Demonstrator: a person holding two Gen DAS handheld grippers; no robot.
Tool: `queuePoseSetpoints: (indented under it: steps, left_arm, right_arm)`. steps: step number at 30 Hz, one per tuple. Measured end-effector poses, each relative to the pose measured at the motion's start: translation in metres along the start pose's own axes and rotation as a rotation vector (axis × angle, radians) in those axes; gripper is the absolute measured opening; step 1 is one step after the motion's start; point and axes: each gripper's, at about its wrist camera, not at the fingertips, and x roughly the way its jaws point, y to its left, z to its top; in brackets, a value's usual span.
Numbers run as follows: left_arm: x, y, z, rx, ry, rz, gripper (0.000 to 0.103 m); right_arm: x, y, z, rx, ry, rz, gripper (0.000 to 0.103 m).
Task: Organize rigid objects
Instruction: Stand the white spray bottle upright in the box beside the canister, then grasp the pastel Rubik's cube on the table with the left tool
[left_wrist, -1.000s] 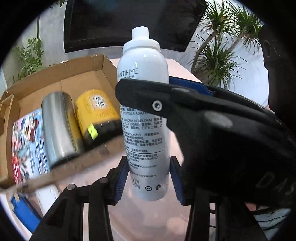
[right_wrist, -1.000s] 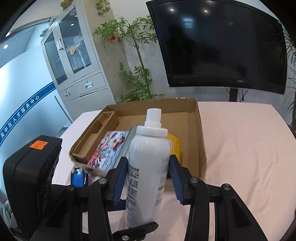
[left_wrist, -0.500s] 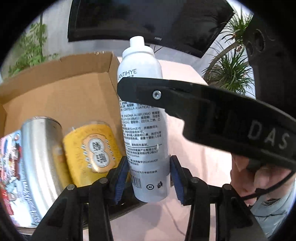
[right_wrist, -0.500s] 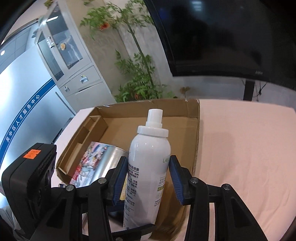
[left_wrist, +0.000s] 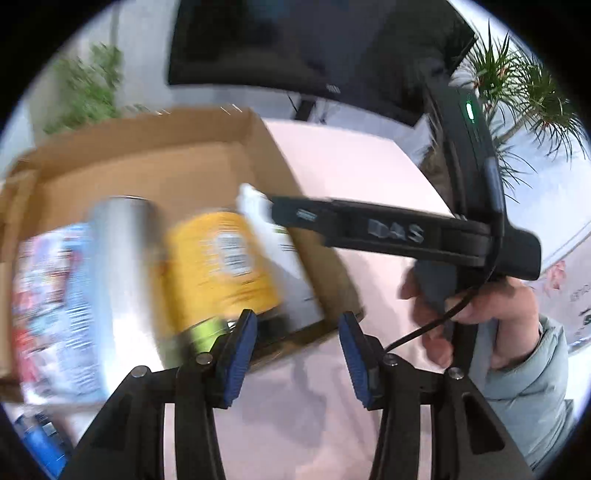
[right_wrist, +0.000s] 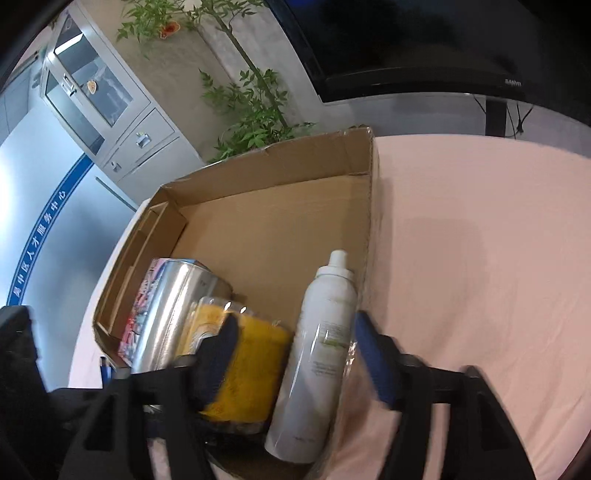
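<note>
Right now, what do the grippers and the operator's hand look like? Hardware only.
Both are black plastic frames with blue finger pads, screws at the joints. The right gripper carries raised "DAS" lettering, a green LED and a black cable. The right hand is bare, in a pale grey-green padded sleeve.

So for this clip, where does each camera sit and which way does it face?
Left wrist: on the left gripper, low at the cardboard box's near edge; shows the right gripper's side and the person's hand.
Right wrist: on the right gripper, looking down into the box; shows only its own fingers.
Shared: box, white spray bottle, yellow can, silver can.
</note>
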Motion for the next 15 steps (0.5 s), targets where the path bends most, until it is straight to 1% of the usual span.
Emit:
queuePoseSetpoints:
  steps: [1,2,3,4,5,6,7,8,9,11,12,14,15]
  left_arm:
    - [-0.018,0.006,-0.005,0.004,-0.031,0.021,0.046]
    - [-0.036,0.011,-0.009,0.007,-0.063,0.038,0.049]
    - [-0.065,0.020,-0.017,0.011,-0.109,0.072,0.061]
    - [-0.085,0.025,-0.023,0.011,-0.142,0.105,0.066]
    - [-0.106,0.031,-0.029,0.010,-0.181,0.139,0.077]
    - [-0.130,0.037,-0.039,0.006,-0.238,0.178,0.082]
    - [-0.158,0.042,-0.050,0.001,-0.300,0.219,0.082]
    - [-0.176,0.044,-0.057,0.002,-0.330,0.247,0.082]
    - [-0.200,0.051,-0.065,0.003,-0.359,0.283,0.082]
    - [-0.230,0.065,-0.076,-0.001,-0.382,0.322,0.082]
    - [-0.250,0.073,-0.084,-0.003,-0.388,0.358,0.082]
    - [-0.277,0.080,-0.102,0.015,-0.398,0.443,0.082]
    - [-0.290,0.083,-0.111,0.025,-0.402,0.472,0.082]
  right_arm:
    - [-0.009,0.009,-0.007,-0.016,-0.017,-0.029,0.082]
    - [-0.020,0.019,-0.014,-0.034,-0.039,-0.064,0.084]
    - [-0.033,0.032,-0.024,-0.057,-0.077,-0.124,0.093]
    - [-0.046,0.046,-0.036,-0.074,-0.118,-0.192,0.102]
    - [-0.057,0.065,-0.052,-0.102,-0.158,-0.274,0.103]
    - [-0.064,0.080,-0.065,-0.133,-0.180,-0.326,0.102]
    - [-0.072,0.103,-0.083,-0.174,-0.208,-0.383,0.102]
    - [-0.078,0.121,-0.099,-0.204,-0.233,-0.409,0.102]
    - [-0.084,0.144,-0.120,-0.237,-0.255,-0.416,0.102]
    - [-0.092,0.176,-0.149,-0.266,-0.269,-0.407,0.102]
    - [-0.095,0.196,-0.167,-0.292,-0.273,-0.388,0.102]
    - [-0.099,0.223,-0.190,-0.326,-0.278,-0.374,0.102]
    - [-0.101,0.238,-0.202,-0.346,-0.283,-0.357,0.102]
